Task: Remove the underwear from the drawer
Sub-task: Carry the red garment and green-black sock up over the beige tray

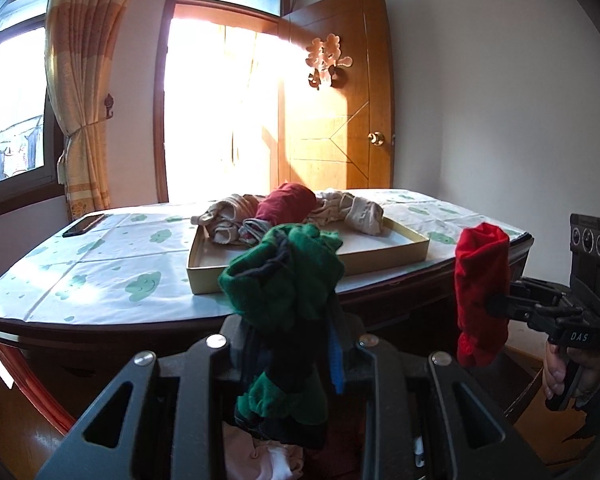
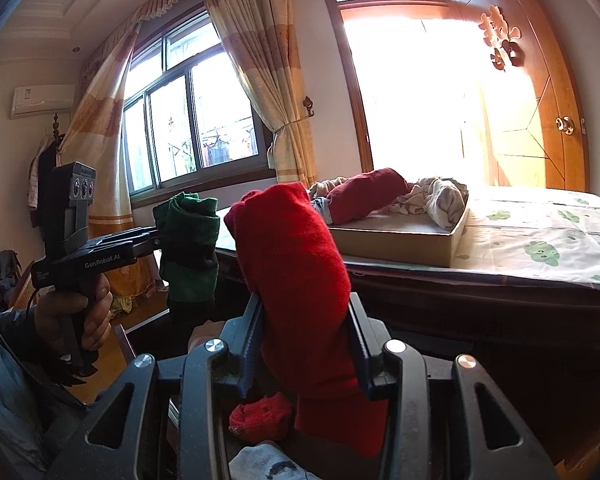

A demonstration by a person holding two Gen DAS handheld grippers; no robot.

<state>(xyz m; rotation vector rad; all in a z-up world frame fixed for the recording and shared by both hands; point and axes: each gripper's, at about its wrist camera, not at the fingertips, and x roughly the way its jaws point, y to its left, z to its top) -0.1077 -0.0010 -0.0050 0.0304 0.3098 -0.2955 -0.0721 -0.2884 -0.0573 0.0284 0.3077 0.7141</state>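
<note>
Green underwear (image 1: 284, 280) fronts cardboard tray (image 1: 404, 252), phone (image 1: 84, 225) aside.

2 tools: left tool (image 1: 292, 360), right tool (image 2: 304, 344). 2 rolled garments held: 1 green roll (image 1: 284, 276), 1 red roll (image 2: 296, 276). On tabletop (image 1: 100, 272): 1 tray (image 1: 380, 256) near front edge w/ approx 3 garments, incl. 1 maroon roll (image 1: 288, 202); 1 phone (image 1: 83, 225) at left edge.

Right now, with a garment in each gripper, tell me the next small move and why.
Probably carry the green underwear in the left gripper forward over the shallow box on the table, then release. The right gripper holds the red underwear, and other garments already lie in that box.
</note>
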